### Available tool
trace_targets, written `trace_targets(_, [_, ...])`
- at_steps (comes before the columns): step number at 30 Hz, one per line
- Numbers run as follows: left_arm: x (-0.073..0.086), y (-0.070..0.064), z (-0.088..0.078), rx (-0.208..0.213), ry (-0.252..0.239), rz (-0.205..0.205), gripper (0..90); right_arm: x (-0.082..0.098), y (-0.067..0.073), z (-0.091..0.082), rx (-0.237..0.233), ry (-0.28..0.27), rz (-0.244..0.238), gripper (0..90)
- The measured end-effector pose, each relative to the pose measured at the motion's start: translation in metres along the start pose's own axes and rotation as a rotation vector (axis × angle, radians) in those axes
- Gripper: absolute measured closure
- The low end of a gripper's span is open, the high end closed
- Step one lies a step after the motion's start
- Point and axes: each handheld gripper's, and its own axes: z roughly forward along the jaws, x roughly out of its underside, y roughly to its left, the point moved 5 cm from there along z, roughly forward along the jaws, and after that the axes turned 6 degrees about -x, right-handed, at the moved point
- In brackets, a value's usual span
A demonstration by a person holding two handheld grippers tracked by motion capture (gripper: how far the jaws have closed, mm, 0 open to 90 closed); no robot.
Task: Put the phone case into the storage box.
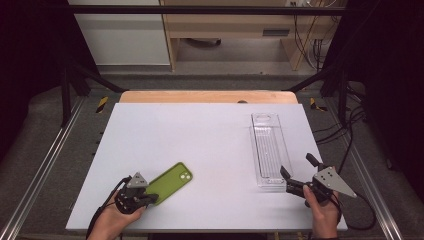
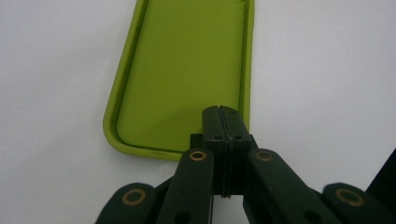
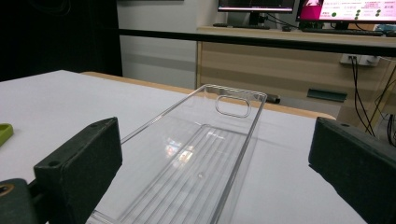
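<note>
On the table's near edge, left tongs (image 2: 224, 112) pinch the green case (image 2: 182, 70); right tongs (image 3: 219, 158) gape at the clear tray (image 3: 205, 154).

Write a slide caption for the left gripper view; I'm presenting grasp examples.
Left gripper, jaws shut on the near rim of a green phone case lying hollow side up on the white table.

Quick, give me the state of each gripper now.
Left gripper: shut, pinching the rim of the green phone case.
Right gripper: open, jaws either side of the clear plastic tray, not gripping.

Phone case (image 1: 170, 183) left of tray (image 1: 270, 150)
</note>
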Motion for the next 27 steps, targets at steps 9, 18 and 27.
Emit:
trace_targets(9, [-0.007,0.002,-0.009,-0.046,-0.062,0.014,90.0,0.0,-0.003,-0.002,0.009,-0.002,0.013,3.0])
trace_targets(18, [-0.028,0.009,-0.023,-0.103,-0.122,0.05,89.5,0.0,-0.002,-0.002,0.004,-0.007,0.017,3.0])
trace_targets(27, [-0.047,0.018,-0.019,-0.16,-0.139,0.097,54.9,0.0,-0.002,-0.001,0.002,-0.007,0.015,3.0])
